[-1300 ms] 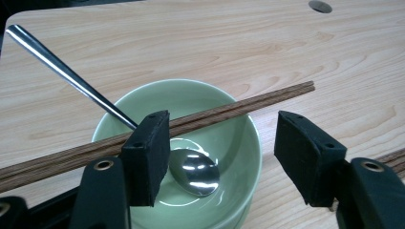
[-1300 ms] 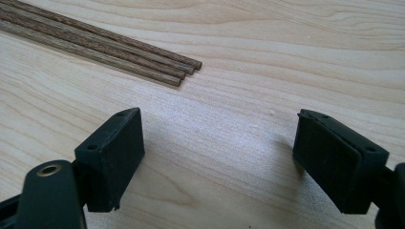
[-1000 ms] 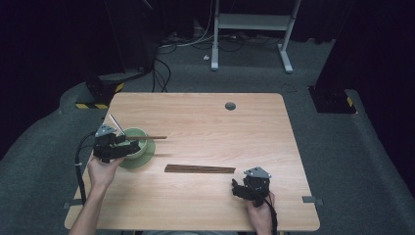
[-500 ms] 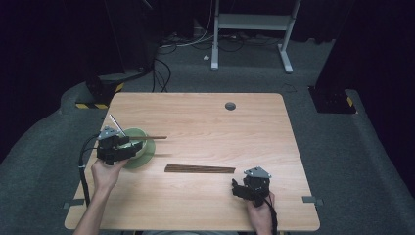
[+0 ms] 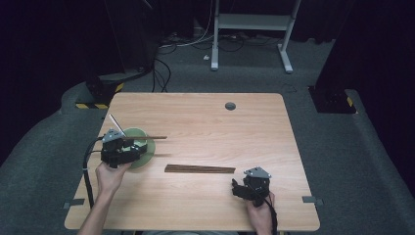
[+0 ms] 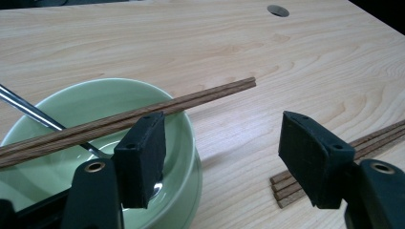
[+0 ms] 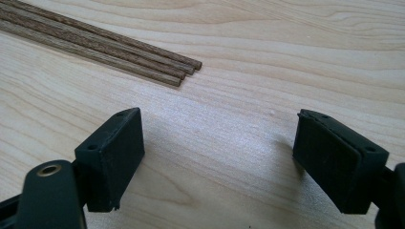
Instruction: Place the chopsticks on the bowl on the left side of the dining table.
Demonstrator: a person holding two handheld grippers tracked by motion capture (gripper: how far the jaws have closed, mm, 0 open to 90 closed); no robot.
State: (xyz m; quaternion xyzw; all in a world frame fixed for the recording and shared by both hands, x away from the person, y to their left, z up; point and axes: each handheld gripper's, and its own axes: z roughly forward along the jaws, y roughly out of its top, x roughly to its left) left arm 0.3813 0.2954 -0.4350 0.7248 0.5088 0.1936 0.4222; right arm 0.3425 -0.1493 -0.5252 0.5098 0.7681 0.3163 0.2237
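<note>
A: Main thing?
B: Pair of brown wooden chopsticks [image 6: 143, 116] lying across the rim of a pale green bowl [image 6: 188, 157]. Long, thin, dark streaky grain, square cut ends side by side. The far ends stick out past the bowl's right rim over the bench [image 5: 205, 122]; the near ends run off the left edge of the left gripper view.

A: Bowl?
B: Glossy, round, left side of the bench. A metal handle [image 6: 28, 112] leans inside it, pokes out at the far left.

A: Left gripper [image 6: 222, 157]?
B: Just near of the bowl. Jaws have just been opening and stand wide apart, released, nothing between the pads. The left jaw sits in front of the chopsticks, over the bowl; can't tell if it touches them. In the high view the left gripper [image 5: 119, 151] covers the bowl's left half.

A: Other sticks?
B: A bundle of chopsticks [image 5: 199, 169], same brown wood, flat on the bench mid-way, right of the bowl, well apart from it.

A: Right gripper [image 7: 217, 160]?
B: Near right part of the bench, low over the wood. Jaws spread, released, bare bench between them. The bundle's end lies just beyond them to the far left, not touching.
</note>
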